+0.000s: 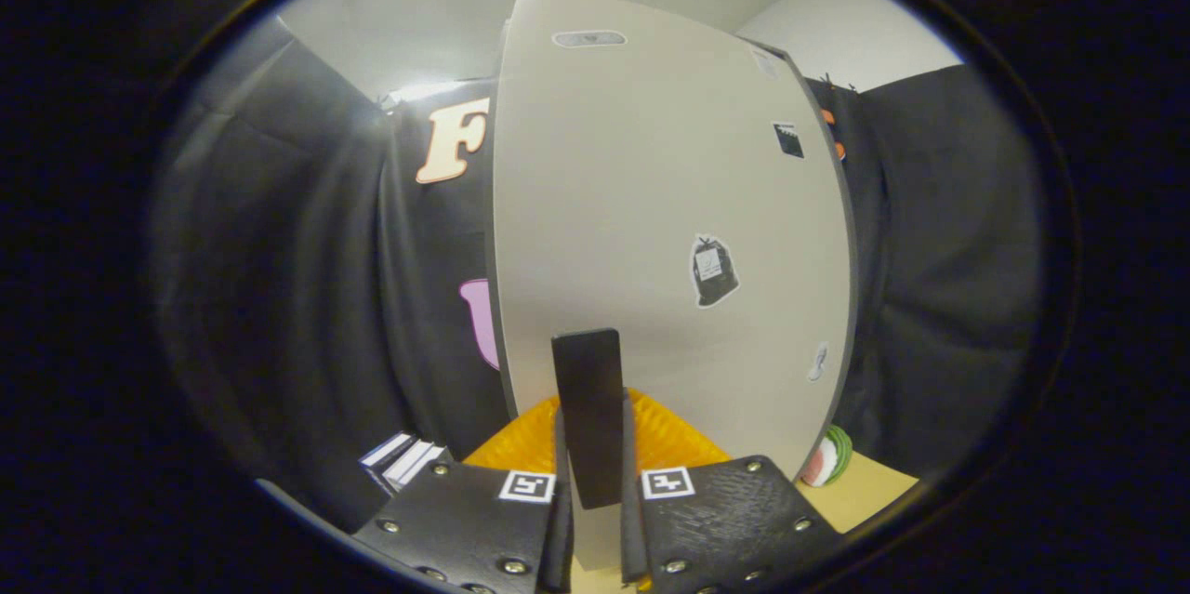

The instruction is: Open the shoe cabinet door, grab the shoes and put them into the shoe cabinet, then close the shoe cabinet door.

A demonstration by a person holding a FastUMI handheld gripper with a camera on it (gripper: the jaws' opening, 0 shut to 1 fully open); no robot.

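Gripper (pixel 593 482) nearly closed, both fingers pinching dark upright handle (pixel 588 408) between them. Handle sits on pale cabinet door (pixel 651 231), which rises flat straight ahead, close, filling space beyond fingers. Handle's long axis vertical, in line with gap between fingers. Door edge runs down left side; hinge side cannot tell. Orange ribbed thing (pixel 669 436) low behind handle, unclear what. Shoes not spotted. Judgement: door-handling step; coming move swings door about vertical edge.
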